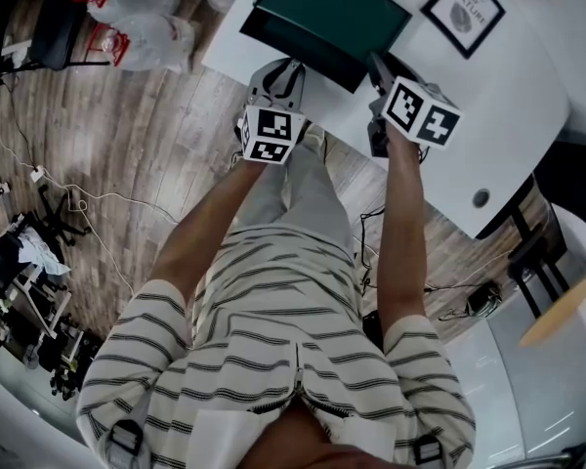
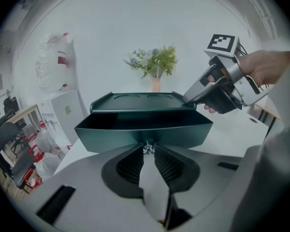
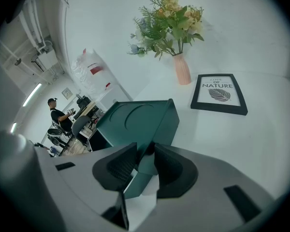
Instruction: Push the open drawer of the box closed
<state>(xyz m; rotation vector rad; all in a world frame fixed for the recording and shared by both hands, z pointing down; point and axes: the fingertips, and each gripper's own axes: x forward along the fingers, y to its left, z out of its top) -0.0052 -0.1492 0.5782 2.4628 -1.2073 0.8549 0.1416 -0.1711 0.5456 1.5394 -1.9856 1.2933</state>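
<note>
A dark green box (image 1: pixel 342 8) stands on the white table (image 1: pixel 508 115) with its drawer (image 1: pixel 313 52) pulled out toward me. In the left gripper view the drawer front (image 2: pixel 145 132) fills the middle, and a small metal knob (image 2: pixel 148 149) sits between the fingertips. My left gripper (image 2: pixel 148 148) (image 1: pixel 289 64) is shut on that knob. My right gripper (image 3: pixel 146 151) (image 1: pixel 376 63) is shut on the near right corner of the box top (image 3: pixel 135 120). It also shows in the left gripper view, with the right gripper (image 2: pixel 188 99) touching that corner.
A framed print (image 1: pixel 462 13) (image 3: pixel 218 94) lies right of the box, and a pink vase of flowers (image 3: pixel 182 69) (image 2: pixel 156 83) stands behind it. White plastic bags (image 1: pixel 137 27) lie on the wooden floor at left. A person (image 3: pixel 58 115) sits at a far desk.
</note>
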